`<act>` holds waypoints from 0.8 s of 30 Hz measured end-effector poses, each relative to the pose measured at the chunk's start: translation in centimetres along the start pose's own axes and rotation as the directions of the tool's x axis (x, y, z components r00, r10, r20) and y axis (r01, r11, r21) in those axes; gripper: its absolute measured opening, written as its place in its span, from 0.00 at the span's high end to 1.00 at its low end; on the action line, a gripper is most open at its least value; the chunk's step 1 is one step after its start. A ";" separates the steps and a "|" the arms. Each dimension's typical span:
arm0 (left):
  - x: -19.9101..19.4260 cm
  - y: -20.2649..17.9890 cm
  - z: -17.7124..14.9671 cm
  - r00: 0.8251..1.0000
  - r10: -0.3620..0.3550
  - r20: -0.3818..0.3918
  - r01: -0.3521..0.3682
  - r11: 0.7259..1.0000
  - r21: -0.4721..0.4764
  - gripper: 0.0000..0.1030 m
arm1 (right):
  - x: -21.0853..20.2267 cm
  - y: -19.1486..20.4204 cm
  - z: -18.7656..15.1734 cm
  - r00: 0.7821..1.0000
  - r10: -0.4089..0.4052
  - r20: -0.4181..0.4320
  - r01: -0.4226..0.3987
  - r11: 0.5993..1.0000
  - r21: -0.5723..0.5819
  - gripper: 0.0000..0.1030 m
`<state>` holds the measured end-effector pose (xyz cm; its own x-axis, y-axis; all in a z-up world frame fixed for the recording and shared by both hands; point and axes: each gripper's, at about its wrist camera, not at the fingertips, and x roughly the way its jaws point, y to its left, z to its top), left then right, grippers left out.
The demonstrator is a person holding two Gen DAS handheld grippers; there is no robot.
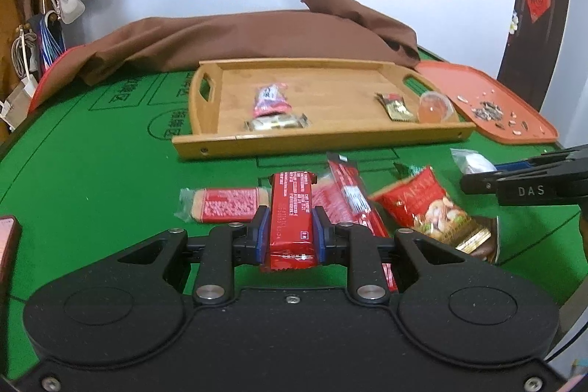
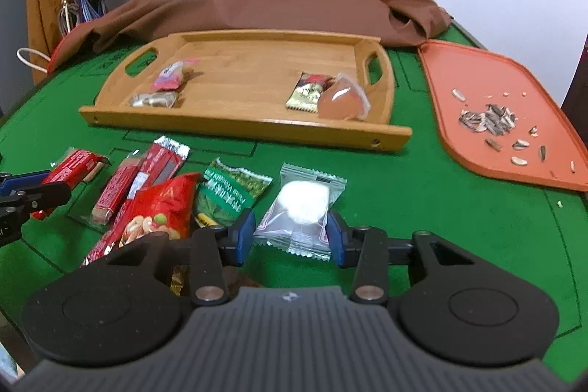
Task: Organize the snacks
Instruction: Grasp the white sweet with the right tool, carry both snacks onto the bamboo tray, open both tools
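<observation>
Gripping a red snack bar (image 1: 292, 219), my left gripper (image 1: 290, 237) has its blue pads pressed on the wrapper's two long sides, jaws nearly together. The bar's long axis runs straight away from me toward the wooden tray (image 1: 323, 140), its crimped end nearest the camera; it sits just short of the tray's near rim. Left of the bar lies a pink-and-clear wafer pack (image 1: 224, 204), its long axis lying parallel to the tray's near rim. Right of the bar, a long red stick pack (image 1: 349, 190) slants toward the tray, then a red nut bag (image 1: 430, 208) tilted the same way.

Further right, my right gripper (image 2: 292, 237) has closed to a middling width on a clear packet with a white sweet (image 2: 301, 208); both pads touch the film's edges. That packet lies in front of the tray's near rim, its long axis pointing roughly at the tray. A green pack (image 2: 229, 188) lies beside it. Right of the tray sits an orange board (image 2: 477, 79) scattered with sunflower seeds (image 2: 487, 123).
</observation>
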<state>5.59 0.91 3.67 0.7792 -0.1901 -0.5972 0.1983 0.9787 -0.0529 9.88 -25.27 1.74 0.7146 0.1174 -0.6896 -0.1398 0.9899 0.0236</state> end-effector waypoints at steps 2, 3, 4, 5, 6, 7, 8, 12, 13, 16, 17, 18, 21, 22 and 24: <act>-0.1 0.3 0.6 1.000 0.001 0.010 -0.001 1.000 -0.006 0.78 | -0.4 -0.1 0.3 1.000 -0.005 0.013 0.005 1.000 0.001 0.55; 0.0 0.4 0.9 1.000 0.002 0.015 -0.001 1.000 -0.006 0.78 | -0.5 -0.1 0.6 1.000 -0.005 0.020 0.005 1.000 0.002 0.55; 0.0 0.6 1.3 1.000 0.002 0.020 -0.002 1.000 -0.005 0.78 | -0.7 -0.2 0.8 1.000 -0.003 0.025 0.003 1.000 0.004 0.55; 0.0 0.7 1.6 1.000 0.001 0.024 -0.001 1.000 -0.005 0.78 | -0.7 -0.3 1.1 1.000 -0.001 0.029 0.000 1.000 0.006 0.55; 0.0 0.8 1.9 1.000 0.000 0.027 0.000 1.000 -0.003 0.78 | -0.8 -0.4 1.4 0.999 0.002 0.033 -0.002 1.000 0.008 0.55; 0.1 0.9 2.4 1.000 -0.002 0.030 0.002 1.000 -0.002 0.78 | -0.9 -0.4 1.7 0.999 0.004 0.038 -0.004 1.000 0.011 0.55; 0.3 1.0 2.7 0.999 -0.004 0.031 0.004 1.000 -0.002 0.78 | -0.9 -0.5 2.0 0.999 0.005 0.042 -0.005 1.000 0.012 0.55; 0.9 1.4 4.5 0.999 0.002 0.051 -0.002 1.000 0.001 0.78 | -0.8 -0.6 3.4 0.998 0.019 0.052 -0.020 1.000 0.018 0.55; 1.0 1.5 4.9 0.998 0.005 0.056 -0.005 1.000 0.002 0.78 | -0.6 -0.6 3.9 0.998 0.025 0.052 -0.026 0.999 0.019 0.55; 2.0 1.8 6.8 0.999 0.000 0.054 0.000 1.000 -0.010 0.78 | -0.1 -0.5 5.4 0.998 0.038 0.049 -0.039 0.999 0.018 0.55; 2.3 2.0 7.4 0.999 -0.005 0.051 0.006 1.000 -0.015 0.78 | 0.1 -0.4 5.9 0.998 0.039 0.048 -0.040 0.999 0.017 0.55; 2.7 2.1 8.0 0.999 -0.011 0.046 0.012 1.000 -0.024 0.78 | 0.3 -0.4 6.5 0.998 0.041 0.047 -0.042 0.999 0.015 0.55; 4.2 2.8 10.0 0.999 -0.020 0.040 0.022 0.999 -0.049 0.78 | 1.3 -0.1 8.4 0.998 0.037 0.042 -0.037 0.999 0.010 0.55; 4.8 3.0 10.8 0.999 -0.009 0.036 0.011 0.998 -0.054 0.78 | 1.7 0.0 9.0 0.999 0.033 0.039 -0.033 0.999 0.006 0.55; 6.0 3.5 11.7 1.000 0.000 0.027 0.002 0.998 -0.065 0.78 | 2.6 0.2 10.2 0.999 0.017 0.031 -0.016 1.000 -0.006 0.55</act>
<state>17.85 2.29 9.26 0.7950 -0.1922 -0.5754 0.1607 0.9813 -0.1058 18.67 -23.95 7.31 0.7331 0.1361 -0.6663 -0.1557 0.9873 0.0304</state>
